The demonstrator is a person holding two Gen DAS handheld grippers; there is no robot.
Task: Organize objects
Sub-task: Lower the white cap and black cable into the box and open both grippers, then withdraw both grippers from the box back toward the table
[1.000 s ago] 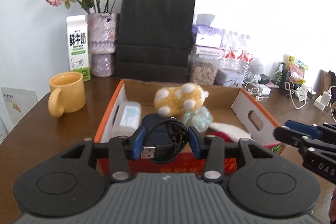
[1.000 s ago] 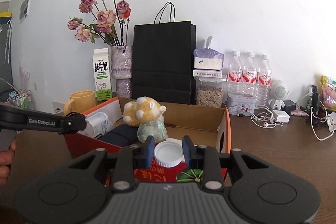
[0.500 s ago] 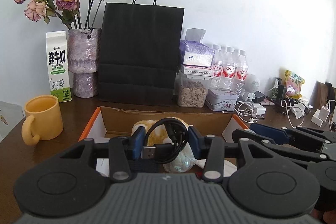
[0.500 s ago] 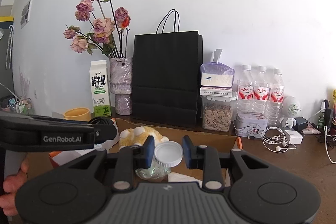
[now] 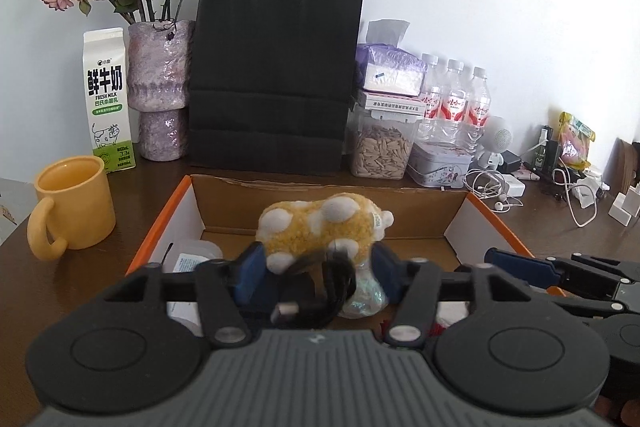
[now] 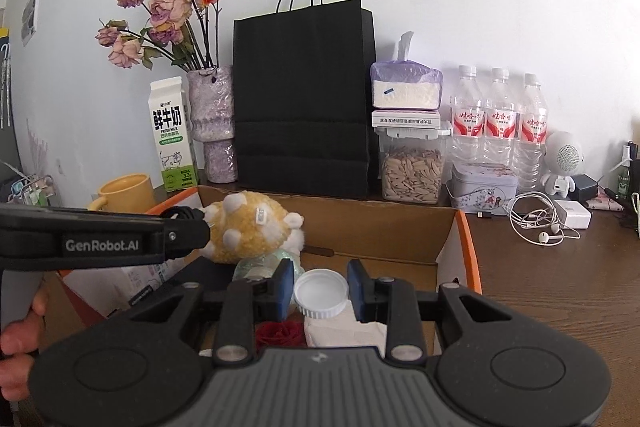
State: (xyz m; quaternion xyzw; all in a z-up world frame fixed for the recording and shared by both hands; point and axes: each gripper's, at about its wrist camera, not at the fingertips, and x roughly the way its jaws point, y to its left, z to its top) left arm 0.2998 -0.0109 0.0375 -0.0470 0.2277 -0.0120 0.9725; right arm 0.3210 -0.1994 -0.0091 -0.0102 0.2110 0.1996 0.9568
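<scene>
Your left gripper (image 5: 316, 277), frame centre, was opening: cable (image 5: 320, 291) freed over box (image 5: 496, 223). Right gripper (image 6: 320, 293) was opening too, cap (image 6: 320, 293) loosed. Both deposits judged nearly done.

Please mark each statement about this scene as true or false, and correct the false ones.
1. The yellow mug stands inside the cardboard box. False: it stands on the table, left of the box.
2. A spotted plush toy lies in the box. True.
3. The white lid sits between the right gripper fingers. True.
4. The paper bag behind the box is white. False: it is black.
5. Three water bottles stand near the wall. True.
</scene>
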